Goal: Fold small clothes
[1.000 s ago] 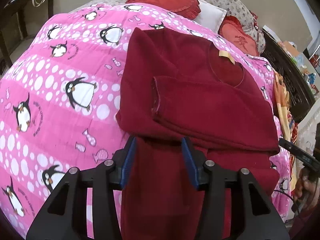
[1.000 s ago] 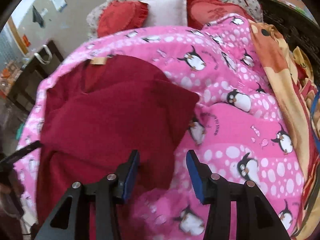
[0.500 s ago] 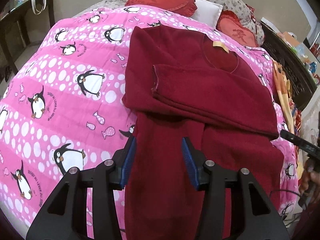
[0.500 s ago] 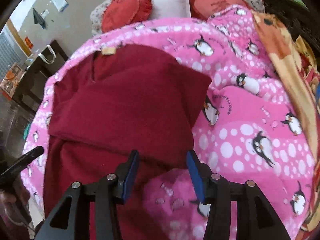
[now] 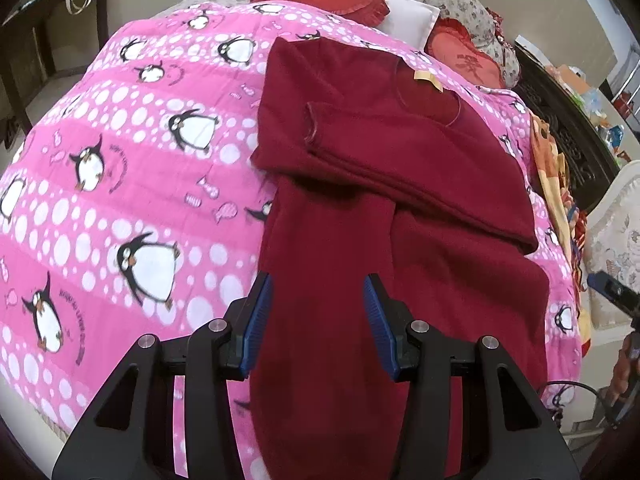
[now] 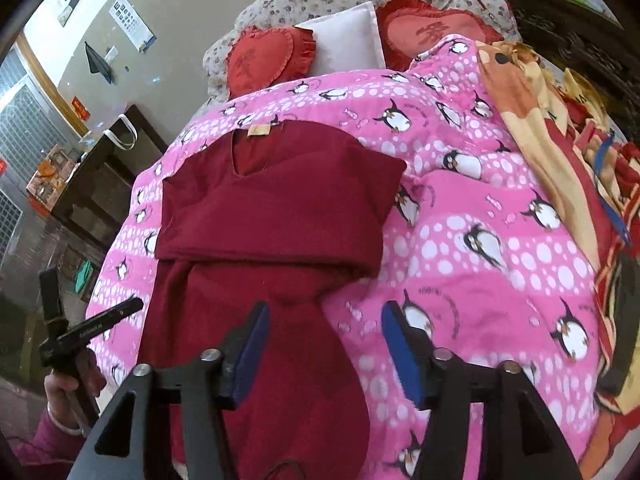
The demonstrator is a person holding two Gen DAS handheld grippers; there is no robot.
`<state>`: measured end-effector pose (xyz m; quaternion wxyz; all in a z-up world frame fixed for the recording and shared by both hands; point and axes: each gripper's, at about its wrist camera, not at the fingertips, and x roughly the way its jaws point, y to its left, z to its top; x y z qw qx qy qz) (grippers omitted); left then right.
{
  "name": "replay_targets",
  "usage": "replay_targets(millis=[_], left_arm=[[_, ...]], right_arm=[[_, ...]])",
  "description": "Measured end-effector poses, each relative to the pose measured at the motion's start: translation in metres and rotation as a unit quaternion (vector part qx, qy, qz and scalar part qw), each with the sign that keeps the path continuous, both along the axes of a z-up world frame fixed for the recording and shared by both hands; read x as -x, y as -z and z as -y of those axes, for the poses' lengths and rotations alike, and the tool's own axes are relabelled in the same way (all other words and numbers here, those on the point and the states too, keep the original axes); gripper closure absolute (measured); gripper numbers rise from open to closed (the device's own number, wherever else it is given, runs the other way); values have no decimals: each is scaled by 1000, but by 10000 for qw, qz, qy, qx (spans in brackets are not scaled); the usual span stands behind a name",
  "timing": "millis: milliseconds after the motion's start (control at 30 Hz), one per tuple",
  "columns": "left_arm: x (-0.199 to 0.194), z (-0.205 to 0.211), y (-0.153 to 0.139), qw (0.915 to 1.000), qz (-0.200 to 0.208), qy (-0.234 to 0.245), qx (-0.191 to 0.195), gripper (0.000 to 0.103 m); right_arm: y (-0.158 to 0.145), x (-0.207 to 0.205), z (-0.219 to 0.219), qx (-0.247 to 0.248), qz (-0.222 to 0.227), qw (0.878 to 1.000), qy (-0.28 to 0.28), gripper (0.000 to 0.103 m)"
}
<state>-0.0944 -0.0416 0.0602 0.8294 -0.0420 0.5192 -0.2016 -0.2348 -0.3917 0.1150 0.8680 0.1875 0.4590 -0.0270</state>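
Left tool (image 5: 318, 316), right tool (image 6: 324, 354) open above maroon sweater (image 5: 372, 184).

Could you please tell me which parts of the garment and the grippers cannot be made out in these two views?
- Bottom hem of the maroon top: in the left wrist view, cut off by the lower edge behind the left gripper.
- Same hem in the right wrist view: hidden behind the right gripper.
- Label text: too small.
- Sleeves folded beneath the top layer: covered by cloth.
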Motion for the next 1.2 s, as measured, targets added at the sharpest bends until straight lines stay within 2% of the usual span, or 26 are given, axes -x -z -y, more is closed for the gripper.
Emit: replay_targets(millis=[167, 333, 467, 633, 733, 800, 1067, 1200], left_arm=[[12, -12, 7, 9995, -250, 29, 198, 57], [26, -26, 19, 9981, -546, 29, 279, 57], [35, -36, 28, 9968, -738, -112, 277, 57], [51, -45, 37, 9948, -965, -88, 328, 57], [60, -49, 43, 9919, -1120, -40, 597, 44], [63, -51, 44, 9911, -1108, -58, 735, 44], [77, -56, 45, 9890, -1240, -62, 800, 42], [85, -50, 46, 9903, -1065, -12, 897, 25]], right_arm=[[-2, 22, 5, 379, -356, 9986, -10, 42], [11, 31, 15, 244, -533, 9982, -102, 38], [35, 29, 7, 17, -611, 9974, -373, 35], [77, 31, -8, 31, -977, 9933, -611, 35], [92, 38, -6, -205, -1017, 9927, -621, 35], [99, 41, -5, -332, -1002, 9925, -609, 35], [114, 56, -3, -889, -726, 9919, -547, 35], [116, 57, 2, -1038, -547, 9919, -495, 35]])
